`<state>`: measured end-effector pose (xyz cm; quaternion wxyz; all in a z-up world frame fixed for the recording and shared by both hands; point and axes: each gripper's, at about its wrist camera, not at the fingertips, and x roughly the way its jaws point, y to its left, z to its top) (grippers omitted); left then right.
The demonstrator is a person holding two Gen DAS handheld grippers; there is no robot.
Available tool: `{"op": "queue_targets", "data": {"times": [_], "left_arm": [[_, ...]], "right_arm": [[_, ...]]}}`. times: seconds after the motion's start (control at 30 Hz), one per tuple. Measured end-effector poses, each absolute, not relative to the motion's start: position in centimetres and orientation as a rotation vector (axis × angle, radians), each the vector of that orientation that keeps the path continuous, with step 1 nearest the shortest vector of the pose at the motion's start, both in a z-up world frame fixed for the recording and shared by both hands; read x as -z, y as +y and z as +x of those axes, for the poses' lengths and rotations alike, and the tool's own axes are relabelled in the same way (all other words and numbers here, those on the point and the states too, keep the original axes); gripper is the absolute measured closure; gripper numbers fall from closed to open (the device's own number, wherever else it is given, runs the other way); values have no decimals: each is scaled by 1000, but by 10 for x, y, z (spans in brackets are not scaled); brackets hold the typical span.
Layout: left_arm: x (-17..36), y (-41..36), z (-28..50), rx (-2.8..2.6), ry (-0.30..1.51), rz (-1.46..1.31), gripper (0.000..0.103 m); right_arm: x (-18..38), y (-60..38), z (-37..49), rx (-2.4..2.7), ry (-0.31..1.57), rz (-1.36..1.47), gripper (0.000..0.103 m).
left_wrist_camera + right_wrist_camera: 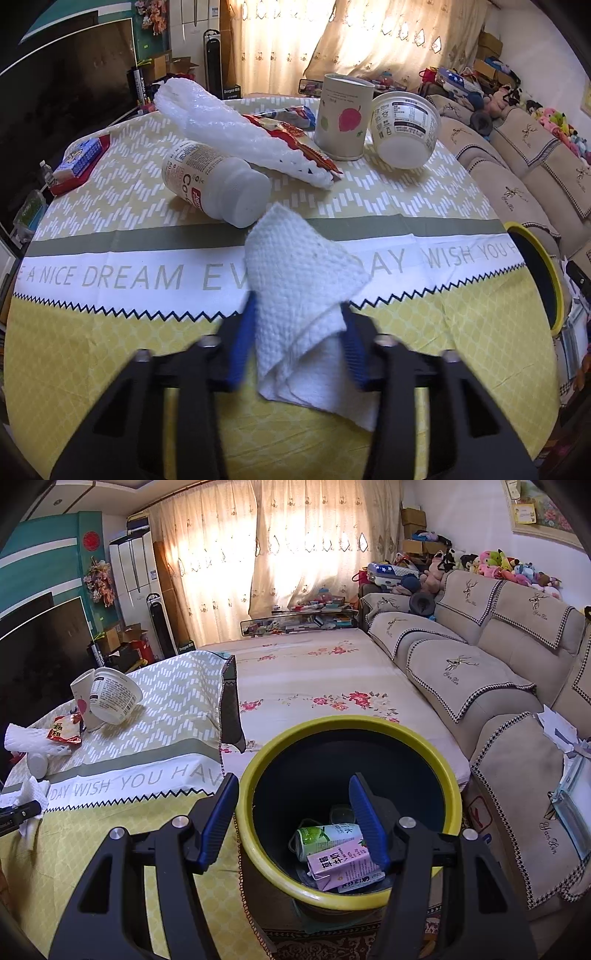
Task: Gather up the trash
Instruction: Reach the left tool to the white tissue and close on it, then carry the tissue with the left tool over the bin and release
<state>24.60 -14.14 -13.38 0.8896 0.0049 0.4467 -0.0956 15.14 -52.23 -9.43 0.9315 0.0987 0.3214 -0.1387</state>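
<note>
While clamped between the left gripper [299,325], a white paper towel [306,295] hangs above the table [110,332]. Right gripper [293,805]: jaws apart, nothing held, over the yellow-rimmed bin [255,790] containing a green can [325,836] and purple carton [341,866]. On the table: bottle [214,184], cup [345,116], tub [404,129].

Ahead of your left gripper [299,343], the folded tissue [306,295] pinched in its jaws blocks the centre line. Beyond it a lying white bottle [218,184] sits close, with foam netting [240,129] and a red wrapper [295,140] behind. To its right the tablecloth [424,206] lies bare as far as the tipped cup [404,129]. Below your right gripper [293,819], whose jaws stand apart, the bin's [448,775] mouth is unobstructed; cartons [340,853] lie deep inside.
</note>
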Motion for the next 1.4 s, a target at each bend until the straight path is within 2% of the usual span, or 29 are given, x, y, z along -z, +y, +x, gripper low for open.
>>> {"op": "queue_targets", "data": {"times": [0.07, 0.1, 0.33, 0.63, 0.8, 1.03, 1.1, 1.13, 1.2, 1.23, 1.27, 1.4], "left_arm": [[130, -143, 242, 215, 914, 12, 88], [128, -145, 241, 222, 912, 13, 91], [92, -181, 219, 349, 846, 57, 92], [55, -299, 208, 643, 796, 165, 92], [54, -378, 207, 779, 797, 242, 91], [81, -474, 225, 861, 850, 277, 86], [90, -489, 232, 867, 874, 274, 82], [99, -496, 238, 861, 878, 274, 77], [107, -505, 243, 853, 885, 272, 59], [112, -509, 245, 848, 887, 269, 44], [113, -509, 245, 844, 885, 263, 35], [107, -497, 243, 858, 865, 240, 26]], "right_arm": [[92, -525, 149, 287, 650, 207, 44], [91, -526, 148, 289, 646, 208, 44], [79, -539, 134, 333, 603, 213, 44], [78, -575, 110, 436, 576, 233, 44], [80, -601, 93, 493, 563, 263, 44], [81, -632, 75, 544, 561, 292, 44], [81, -636, 73, 548, 562, 296, 44], [82, -637, 72, 551, 563, 297, 43], [83, -639, 71, 555, 568, 298, 42], [83, -639, 71, 555, 568, 298, 41], [83, -639, 72, 554, 571, 298, 41], [85, -637, 75, 546, 579, 294, 41]]}}
